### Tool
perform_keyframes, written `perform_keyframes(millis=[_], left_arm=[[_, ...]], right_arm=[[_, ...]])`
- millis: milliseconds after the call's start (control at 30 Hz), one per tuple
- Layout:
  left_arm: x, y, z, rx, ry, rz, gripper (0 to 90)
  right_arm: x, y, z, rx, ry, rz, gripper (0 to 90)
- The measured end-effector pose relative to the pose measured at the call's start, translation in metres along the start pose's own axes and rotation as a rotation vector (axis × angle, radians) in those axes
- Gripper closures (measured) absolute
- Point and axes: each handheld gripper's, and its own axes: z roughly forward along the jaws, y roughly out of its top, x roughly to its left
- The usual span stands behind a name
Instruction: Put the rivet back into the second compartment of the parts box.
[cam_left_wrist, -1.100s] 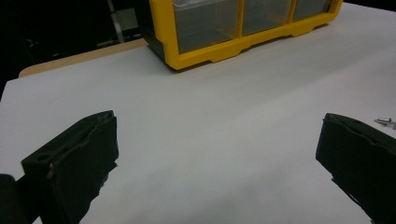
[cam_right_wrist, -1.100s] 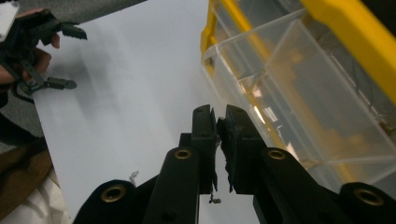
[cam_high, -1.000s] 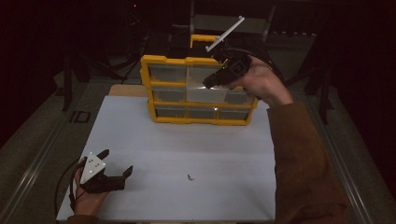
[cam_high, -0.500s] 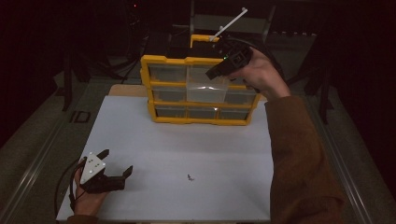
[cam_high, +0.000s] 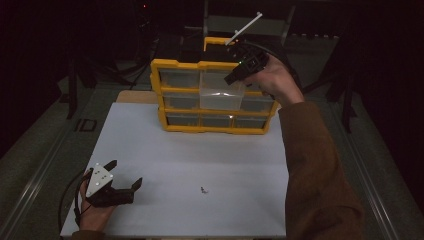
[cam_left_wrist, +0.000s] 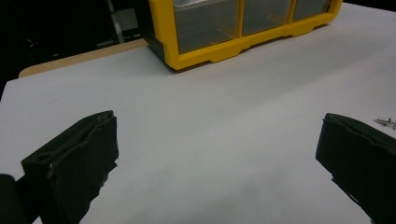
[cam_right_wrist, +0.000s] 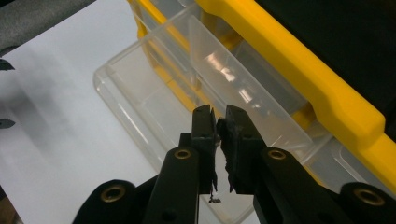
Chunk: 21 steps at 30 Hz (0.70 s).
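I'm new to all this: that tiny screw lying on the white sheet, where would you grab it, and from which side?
Probably from straight above, jaws closing across the shank. The screw lies flat on the white sheet, alone, too low for a sideways approach. The left gripper, open, is the nearer. The right gripper is shut over the open drawer.

A: Where is there room to pass?

B: The white board (cam_high: 200, 155) lies bare between the yellow drawer cabinet (cam_high: 167, 90) and the near edge, apart from one small screw (cam_high: 203, 189) near its middle.

A: And what blocks the way?

B: The cabinet stands across the far end, and its clear drawer (cam_high: 220, 92) is pulled out from the top row, jutting over the lower rows. The left gripper (cam_high: 122, 182) rests at the near left corner.
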Motion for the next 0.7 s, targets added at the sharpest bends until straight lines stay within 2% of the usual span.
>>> perform_keyframes(millis=[133,167,200,233,300,333,400,533,700], left_arm=[[0.000,0.000,0.000,-0.001,0.000,-0.001,0.0],[0.000,0.000,0.000,0.000,0.001,-0.001,0.0],[0.000,0.000,0.000,-0.001,0.001,-0.001,0.0],[0.000,0.000,0.000,-0.002,0.000,-0.002,0.0],[0.000,0.000,0.000,-0.002,0.000,-0.003,0.0],[0.000,0.000,0.000,-0.001,0.000,-0.003,0.0],[0.000,0.000,0.000,-0.001,0.000,-0.002,0.0],[0.000,0.000,0.001,0.001,0.001,-0.004,0.0],[0.000,0.000,0.001,0.002,0.001,-0.002,0.0]], right_arm=[[-0.006,-0.002,0.002,-0.002,0.002,0.030,82.2],[-0.008,-0.002,0.002,-0.008,0.006,0.035,77.7],[-0.009,-0.003,0.001,-0.018,0.027,0.039,66.5],[-0.010,-0.004,0.001,-0.026,0.067,0.040,54.4],[-0.014,-0.005,0.001,-0.026,0.137,0.070,40.5],[-0.014,-0.006,0.000,-0.034,0.141,0.076,34.5],[-0.013,-0.008,-0.002,-0.047,0.134,0.071,30.3],[-0.006,-0.013,-0.006,-0.060,0.105,0.035,17.8],[0.007,-0.018,-0.010,-0.061,0.106,-0.019,14.1]])
